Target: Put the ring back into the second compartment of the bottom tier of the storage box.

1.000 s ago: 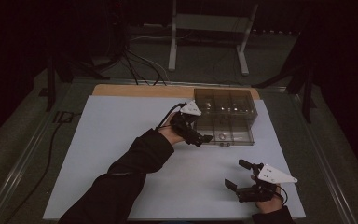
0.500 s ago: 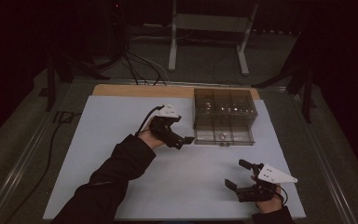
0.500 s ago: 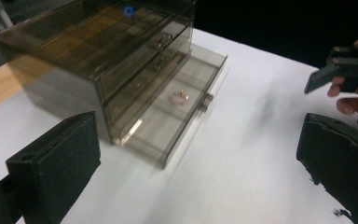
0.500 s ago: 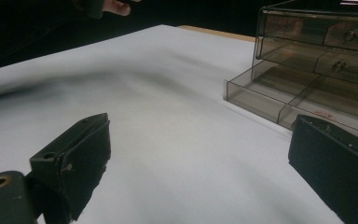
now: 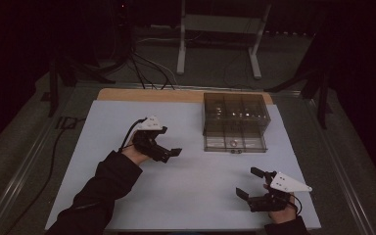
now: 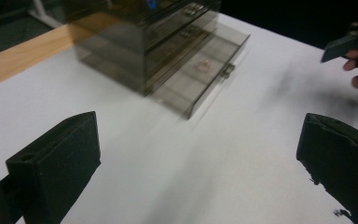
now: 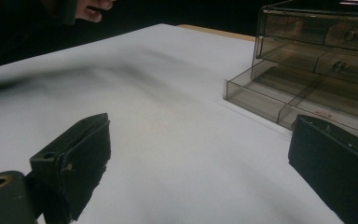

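A smoky clear drawer box (image 5: 235, 113) stands at the back right of the white mat (image 5: 191, 196). Its bottom drawer (image 5: 235, 143) is pulled out, and a small metal item (image 5: 232, 143) lies inside. My left gripper (image 5: 170, 154) hovers left of the box, well apart from it, open and holding nothing. In the left gripper view the box (image 6: 144, 37) and its drawer (image 6: 205, 70) lie ahead of my open left gripper (image 6: 200, 130). My right gripper (image 5: 247, 182) rests near the front right, open and not holding anything. In the right gripper view, it (image 7: 200, 135) faces the open drawer (image 7: 298, 100).
A wooden strip (image 5: 147, 94) borders the mat's far edge. Metal table rails (image 5: 19, 171) run along both sides. A stand's legs (image 5: 181, 54) and cables (image 5: 142, 68) sit on the floor behind. A cable (image 5: 54, 147) hangs off the left side.
My left gripper has pulled back from the drawer box, moving left and toward the person. The right gripper has stayed in place.
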{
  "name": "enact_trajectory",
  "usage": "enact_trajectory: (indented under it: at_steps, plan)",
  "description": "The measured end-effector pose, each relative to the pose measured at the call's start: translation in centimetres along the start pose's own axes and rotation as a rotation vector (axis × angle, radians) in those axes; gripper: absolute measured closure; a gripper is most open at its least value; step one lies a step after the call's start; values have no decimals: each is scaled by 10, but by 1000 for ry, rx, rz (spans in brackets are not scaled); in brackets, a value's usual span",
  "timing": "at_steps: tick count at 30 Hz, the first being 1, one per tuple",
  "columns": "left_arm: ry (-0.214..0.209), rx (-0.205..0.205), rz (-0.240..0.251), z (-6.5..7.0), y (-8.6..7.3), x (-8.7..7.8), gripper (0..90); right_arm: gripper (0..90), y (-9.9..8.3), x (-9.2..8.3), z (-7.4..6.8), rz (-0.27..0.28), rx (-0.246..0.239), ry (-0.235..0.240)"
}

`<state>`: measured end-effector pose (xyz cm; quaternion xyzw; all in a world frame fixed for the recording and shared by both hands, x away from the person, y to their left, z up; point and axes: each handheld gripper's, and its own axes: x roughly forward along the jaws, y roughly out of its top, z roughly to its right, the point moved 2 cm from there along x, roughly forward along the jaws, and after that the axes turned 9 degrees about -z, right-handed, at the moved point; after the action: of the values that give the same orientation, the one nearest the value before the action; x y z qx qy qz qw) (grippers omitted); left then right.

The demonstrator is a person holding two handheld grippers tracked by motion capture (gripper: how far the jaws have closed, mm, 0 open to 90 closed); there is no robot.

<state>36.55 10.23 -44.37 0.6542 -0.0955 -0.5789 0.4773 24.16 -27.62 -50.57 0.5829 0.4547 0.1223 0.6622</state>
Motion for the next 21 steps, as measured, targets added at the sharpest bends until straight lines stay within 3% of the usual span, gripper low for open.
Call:
enact_trajectory:
  at_steps: [3,6,14,21]
  plan:
    - [30,-11,-5,-4,-10,-5,7,54,0,1,0,0,1,1]
    - [31,-24,-2,-6,-17,-9,7,54,0,1,-1,-3,-2,1]
    - [79,-69,-3,-11,-52,-27,7,54,1,0,-1,-1,-2,-2]
    - [77,-108,16,-12,-76,-35,7,55,1,1,-1,-3,-3,-3]
